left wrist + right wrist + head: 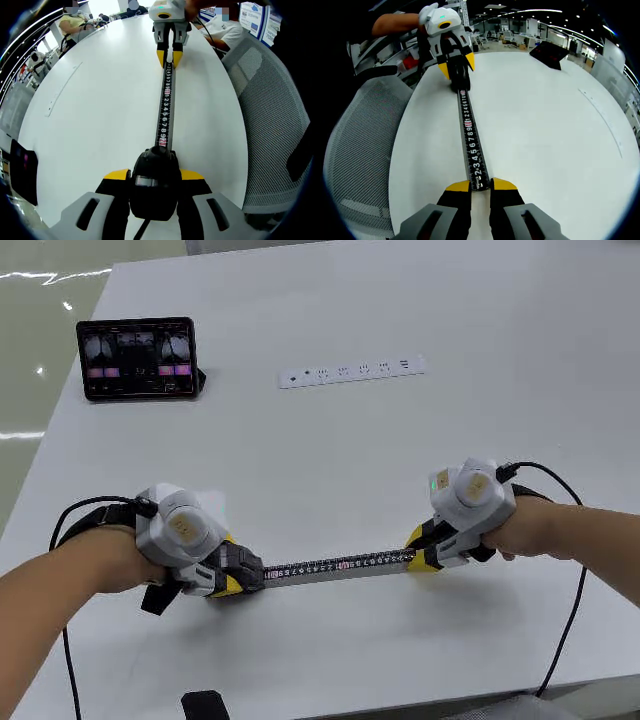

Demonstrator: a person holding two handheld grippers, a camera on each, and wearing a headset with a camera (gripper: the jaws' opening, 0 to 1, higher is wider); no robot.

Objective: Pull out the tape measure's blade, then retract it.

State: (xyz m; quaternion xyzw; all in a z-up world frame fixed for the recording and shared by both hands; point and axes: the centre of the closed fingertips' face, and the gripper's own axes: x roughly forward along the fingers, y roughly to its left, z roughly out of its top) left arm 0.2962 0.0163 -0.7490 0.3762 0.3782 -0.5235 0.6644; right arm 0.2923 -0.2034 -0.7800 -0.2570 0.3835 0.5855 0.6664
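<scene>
The tape measure's black case [154,185] is low over the white table [350,450]; I cannot tell if it rests on it. The left gripper [232,575] has its jaws clenched on the two sides of this case. From the case the blade [335,565] runs out straight, close to the table surface. Its far end sits between the jaws of the right gripper [420,550], which are pressed together on the tip, well apart from the case. The blade is out by a good part, so I judge that retracting is the step to come. Far beyond the case stand a tablet [137,358] and a power strip [352,370].

The case looks compact, hard and a little heavy for its size, so a firm grasp across its flat sides is proper. The blade is thin metal, stiff along its length but easy to kink, and its faces are probably slippery. The hook end is the best place to take. The spring inside likely pulls back quickly, so the tip should be guided toward the case and not let free.
</scene>
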